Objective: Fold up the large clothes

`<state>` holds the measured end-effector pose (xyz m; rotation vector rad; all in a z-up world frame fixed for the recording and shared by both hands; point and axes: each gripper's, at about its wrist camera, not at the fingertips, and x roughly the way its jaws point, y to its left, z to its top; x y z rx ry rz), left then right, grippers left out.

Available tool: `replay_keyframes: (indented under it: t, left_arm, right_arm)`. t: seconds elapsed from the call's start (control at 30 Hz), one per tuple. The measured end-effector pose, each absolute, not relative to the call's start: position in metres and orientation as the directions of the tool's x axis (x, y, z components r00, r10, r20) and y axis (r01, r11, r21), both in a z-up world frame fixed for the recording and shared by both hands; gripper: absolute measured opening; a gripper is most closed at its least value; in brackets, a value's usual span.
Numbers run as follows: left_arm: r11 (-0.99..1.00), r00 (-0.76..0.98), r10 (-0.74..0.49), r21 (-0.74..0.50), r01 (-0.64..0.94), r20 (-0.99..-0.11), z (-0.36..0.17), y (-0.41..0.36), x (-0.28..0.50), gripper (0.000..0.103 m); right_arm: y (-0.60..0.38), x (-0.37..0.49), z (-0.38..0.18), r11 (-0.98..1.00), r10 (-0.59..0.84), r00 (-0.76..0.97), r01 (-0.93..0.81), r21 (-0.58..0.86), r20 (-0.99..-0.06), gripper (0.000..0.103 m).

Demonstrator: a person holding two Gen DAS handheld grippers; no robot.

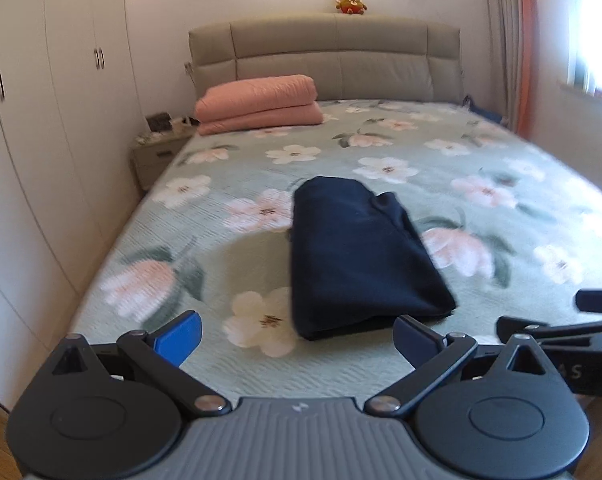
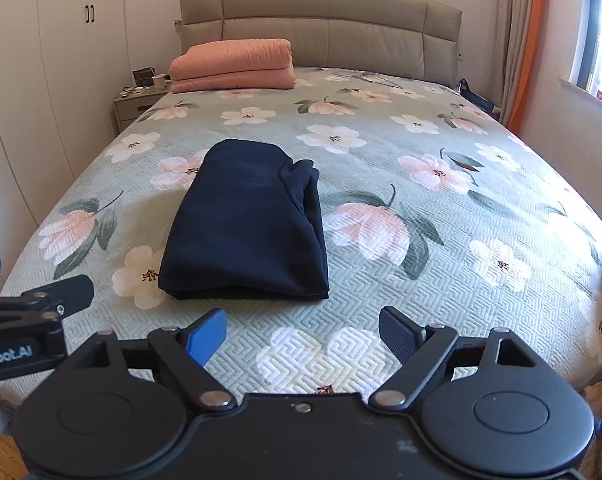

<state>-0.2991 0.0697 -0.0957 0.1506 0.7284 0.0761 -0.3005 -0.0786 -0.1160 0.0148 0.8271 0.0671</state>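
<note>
A dark navy garment (image 2: pixel 247 224) lies folded into a thick rectangular bundle near the middle of the bed (image 2: pixel 441 280), its long side running away from the cameras; in the left wrist view it sits centre-right of the frame, in the right wrist view centre-left. Its near edge shows stacked layers, and a loose fold bunches at its far right corner.

The left tongs (image 1: pixel 297 338) hover low at the bottom of their frame, just short of the bundle's near edge, fingers spread wide apart and holding nothing. The right tongs (image 2: pixel 303 334) hover likewise at the foot of the bed, fingers wide apart, empty, a little back from the garment. Each pair shows at the side edge of the other's view, so they stand side by side, level and pointing toward the headboard (image 2: pixel 321 28).

A folded pink quilt (image 2: pixel 233 66) rests at the upper left of the bed, against the headboard.
</note>
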Motion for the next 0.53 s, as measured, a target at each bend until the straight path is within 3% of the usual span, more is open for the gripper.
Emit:
replay_keyframes:
  t: [0.1, 0.37, 0.53]
  left_arm:
    - [0.976, 0.739, 0.168, 0.216, -0.03, -0.652, -0.097, 0.066, -0.297, 0.103]
    - [0.976, 0.738, 0.17, 0.217, -0.032, -0.653, -0.096, 0.066, -0.296, 0.103]
    - [0.993, 0.795, 0.087, 0.119, -0.018, -0.601, -0.085, 0.074, -0.307, 0.102]
  right_arm:
    - [-0.077, -0.3, -0.117, 0.997, 0.072, 0.669, -0.055, 0.047, -0.74, 0.099]
    - [-0.081, -0.299, -0.115, 0.995, 0.096, 0.663, -0.058, 0.078, -0.742, 0.099]
    - [-0.078, -0.301, -0.115, 0.996, 0.093, 0.664, -0.06, 0.071, -0.742, 0.099]
